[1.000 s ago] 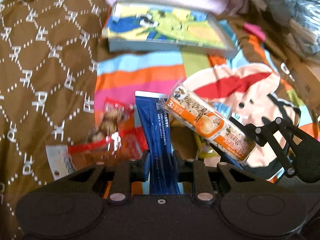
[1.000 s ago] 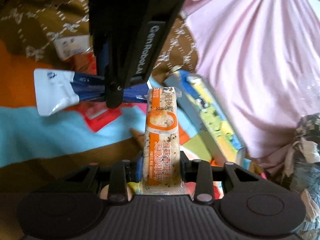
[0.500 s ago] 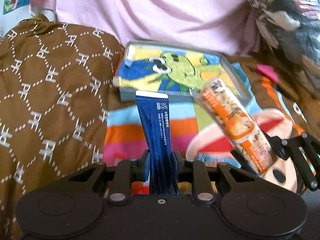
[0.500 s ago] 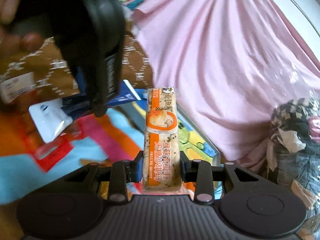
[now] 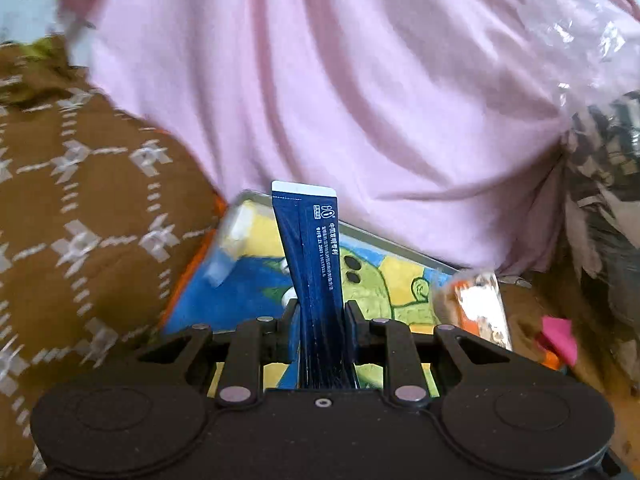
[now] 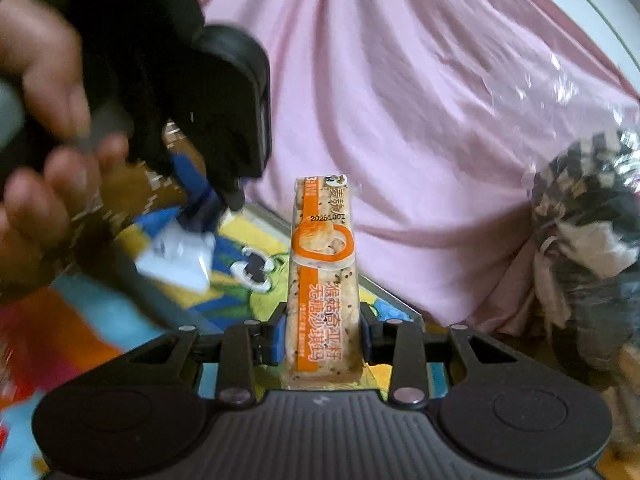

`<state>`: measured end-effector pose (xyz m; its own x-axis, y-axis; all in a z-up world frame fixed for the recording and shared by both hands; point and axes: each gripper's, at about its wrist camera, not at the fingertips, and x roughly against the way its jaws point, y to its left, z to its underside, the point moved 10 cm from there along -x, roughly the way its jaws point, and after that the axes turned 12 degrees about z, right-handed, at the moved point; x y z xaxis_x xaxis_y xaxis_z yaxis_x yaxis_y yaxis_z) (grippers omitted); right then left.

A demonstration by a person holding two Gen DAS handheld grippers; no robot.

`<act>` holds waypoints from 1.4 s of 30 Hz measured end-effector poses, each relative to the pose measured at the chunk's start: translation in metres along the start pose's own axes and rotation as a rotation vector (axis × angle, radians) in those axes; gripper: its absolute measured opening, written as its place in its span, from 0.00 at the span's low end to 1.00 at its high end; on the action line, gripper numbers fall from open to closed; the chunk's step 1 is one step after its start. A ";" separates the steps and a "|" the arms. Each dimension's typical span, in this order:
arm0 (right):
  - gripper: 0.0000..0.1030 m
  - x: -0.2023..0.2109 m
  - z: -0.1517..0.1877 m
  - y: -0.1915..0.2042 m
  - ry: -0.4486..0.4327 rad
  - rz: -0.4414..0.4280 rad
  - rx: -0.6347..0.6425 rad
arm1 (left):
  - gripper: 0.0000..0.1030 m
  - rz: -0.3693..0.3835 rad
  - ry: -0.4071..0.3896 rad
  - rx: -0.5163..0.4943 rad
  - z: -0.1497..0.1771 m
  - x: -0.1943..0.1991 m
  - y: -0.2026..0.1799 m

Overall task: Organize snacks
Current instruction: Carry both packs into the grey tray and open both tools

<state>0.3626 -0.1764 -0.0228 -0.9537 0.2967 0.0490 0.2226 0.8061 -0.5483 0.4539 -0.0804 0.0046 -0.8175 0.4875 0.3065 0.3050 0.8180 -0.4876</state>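
Above the tray [image 5: 404, 249], the sachet [image 5: 316, 248] hangs left of the snack bar [image 6: 324, 280], cloth [image 5: 360, 100] behind.

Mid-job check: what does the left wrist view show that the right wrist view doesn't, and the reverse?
Only the left wrist view: the brown patterned blanket, a pink scrap at right, and the left tongs shut on the blue sachet seen close.

Only the right wrist view: the person's left hand and the right tongs shut on the orange snack bar, print readable.

Both: the cartoon tray below, the pink cloth behind, both snacks.
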 end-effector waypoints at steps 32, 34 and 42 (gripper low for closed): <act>0.74 -0.106 0.038 0.029 0.229 -0.145 -0.342 | 0.61 -0.091 0.173 -0.041 0.022 -0.097 0.054; 0.80 -0.103 0.033 0.025 0.218 -0.139 -0.356 | 0.66 -0.098 0.161 -0.041 0.019 -0.089 0.054; 0.96 -0.080 0.013 0.003 0.160 -0.130 -0.387 | 0.93 -0.120 0.067 -0.082 0.001 -0.039 0.045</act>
<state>0.4366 -0.2042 -0.0387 -0.9422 0.2313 0.2424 0.1915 0.9654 -0.1769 0.4992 -0.0627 -0.0298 -0.8171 0.4018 0.4134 0.2480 0.8924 -0.3770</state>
